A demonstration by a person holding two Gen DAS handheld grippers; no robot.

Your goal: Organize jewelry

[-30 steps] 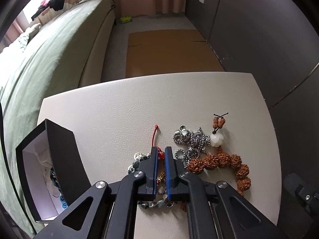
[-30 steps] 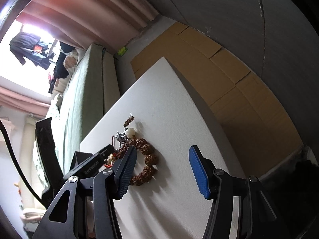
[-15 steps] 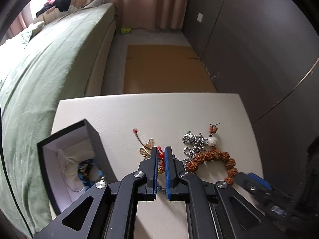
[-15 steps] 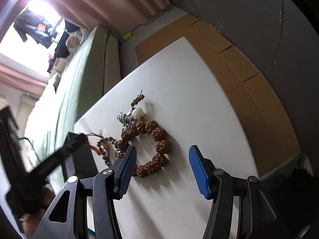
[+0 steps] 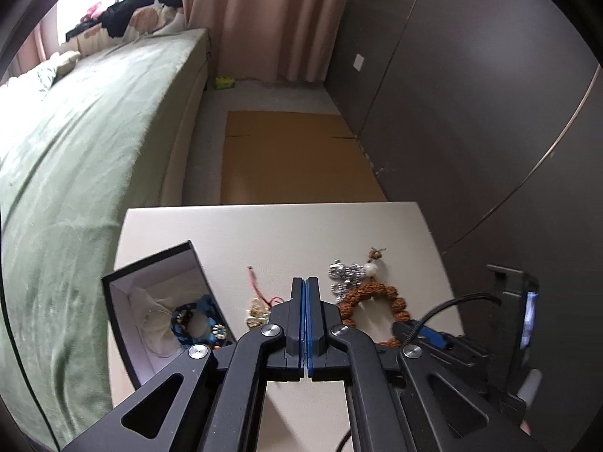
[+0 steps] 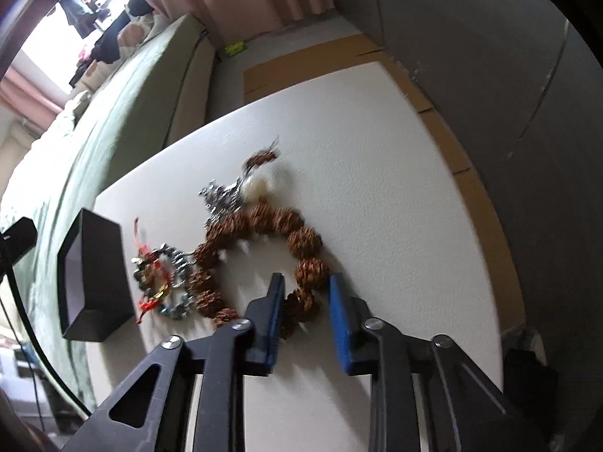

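My left gripper is shut, high above the white table, with nothing visible between its pads. Below it lies a red-cord bracelet with gold charms, also in the right wrist view next to the open black box. The box holds a blue bracelet and white cloth. My right gripper is closing over the brown bead bracelet, one bead between its blue pads, a thin gap showing at the right pad. A silver chain and a white bead touch that bracelet.
A green bed runs along the table's left side. Flat cardboard lies on the floor beyond the far edge, and a dark wall stands on the right. The black box sits at the table's left edge.
My left gripper rose and drew back; the red-cord bracelet left its pads and lies on the table. My right gripper dropped onto the brown bracelet and its jaws narrowed.
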